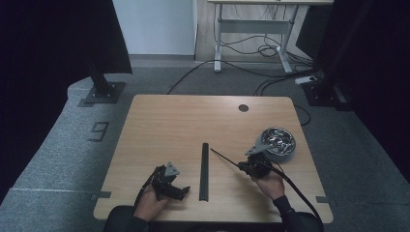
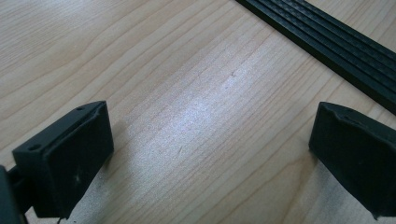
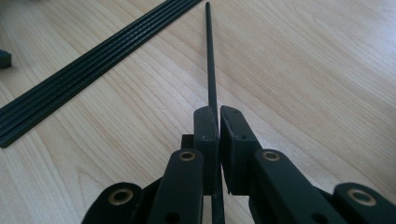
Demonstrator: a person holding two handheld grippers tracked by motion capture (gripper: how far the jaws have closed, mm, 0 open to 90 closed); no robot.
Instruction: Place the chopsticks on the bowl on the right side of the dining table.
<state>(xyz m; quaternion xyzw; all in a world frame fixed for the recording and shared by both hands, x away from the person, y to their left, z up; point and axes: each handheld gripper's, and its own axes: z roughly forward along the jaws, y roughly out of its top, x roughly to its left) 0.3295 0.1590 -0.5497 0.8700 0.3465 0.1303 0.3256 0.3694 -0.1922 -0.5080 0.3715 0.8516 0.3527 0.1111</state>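
Tightly between right gripper jaws, rod

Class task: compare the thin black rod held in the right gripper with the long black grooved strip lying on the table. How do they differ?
The thin rod is clamped in the shut right gripper; the grooved strip lies loose on the table, untouched. The rod is slender and smooth; the strip is wider, flat and ribbed lengthwise. In the high view the rod slants, while the strip runs straight away from the person. Both are black, straight and long.
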